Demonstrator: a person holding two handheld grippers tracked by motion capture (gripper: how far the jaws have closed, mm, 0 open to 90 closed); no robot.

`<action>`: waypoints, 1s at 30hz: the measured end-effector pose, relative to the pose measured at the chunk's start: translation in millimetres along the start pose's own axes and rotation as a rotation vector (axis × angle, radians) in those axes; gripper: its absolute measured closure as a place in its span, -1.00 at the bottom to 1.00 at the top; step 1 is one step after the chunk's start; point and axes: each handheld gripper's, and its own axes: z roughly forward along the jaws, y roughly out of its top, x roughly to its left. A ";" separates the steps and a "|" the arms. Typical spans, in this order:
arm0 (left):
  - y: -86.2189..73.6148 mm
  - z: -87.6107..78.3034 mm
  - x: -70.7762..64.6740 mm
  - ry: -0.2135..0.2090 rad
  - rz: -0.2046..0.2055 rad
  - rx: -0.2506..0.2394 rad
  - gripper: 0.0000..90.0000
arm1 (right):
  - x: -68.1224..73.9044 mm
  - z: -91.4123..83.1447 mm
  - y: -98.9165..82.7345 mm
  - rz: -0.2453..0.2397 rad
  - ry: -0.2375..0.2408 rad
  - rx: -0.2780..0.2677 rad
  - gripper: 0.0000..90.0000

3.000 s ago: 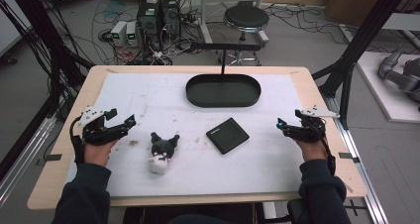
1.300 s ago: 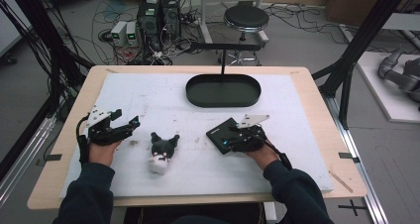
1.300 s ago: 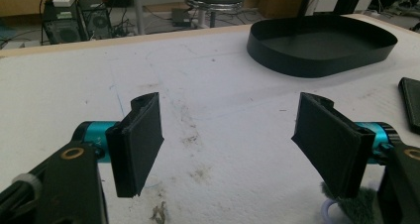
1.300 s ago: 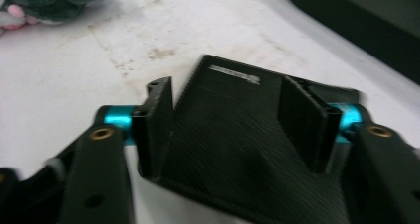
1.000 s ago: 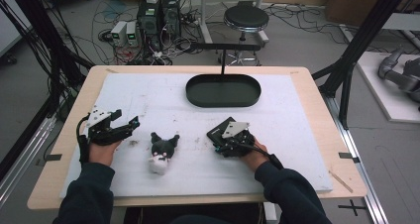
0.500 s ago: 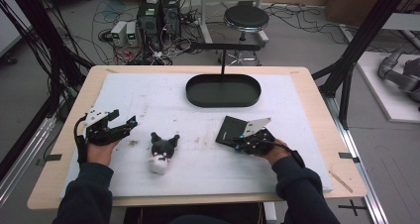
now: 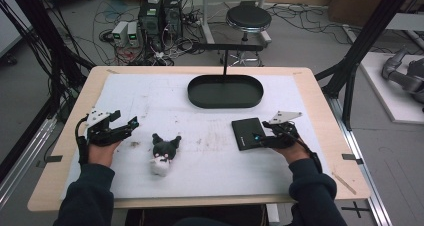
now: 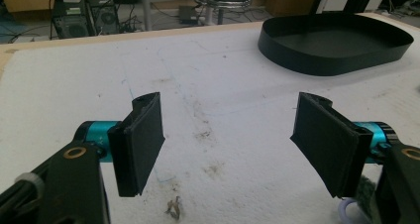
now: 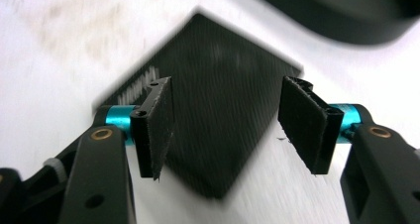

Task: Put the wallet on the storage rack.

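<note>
Room: cluttered lab floor with cables, computer boxes and a stool (image 7: 248, 17) behind a wooden tabletop (image 7: 60, 151) under a stained white sheet.
Left gripper (image 7: 131, 125): at about 9 o'clock on the tabletop, resting in the person's left hand; in the left gripper view its jaws stand wide apart with only bare sheet between them.
Plush toy (image 7: 162, 153): black-and-white, lying near 7 o'clock, just to the right of the left gripper, untouched.
Tray (image 7: 225, 91): black oval, at 12 o'clock, with nothing seen inside it.
Black case (image 7: 246, 133): flat and rectangular, lying on the sheet right of centre, toward 4 o'clock.
Long axis: runs roughly 12 to 6 with a slight lean; in the right gripper view (image 9: 223, 105) one corner points back at the gripper.
Right gripper (image 7: 259, 136): at the case's right edge, jaws apart and straddling that corner, not clamped; this view is blurred.
Step in hand: judged as the approach to grasp the case.
Next move: likely lower a jaw under the thin edge, close firmly, then lift toward the tray.
</note>
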 end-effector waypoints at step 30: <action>-1.2 -3.1 2.9 0.002 -0.011 -0.003 -0.39 | 47.0 34.0 31.9 -0.035 -0.071 0.113 1.00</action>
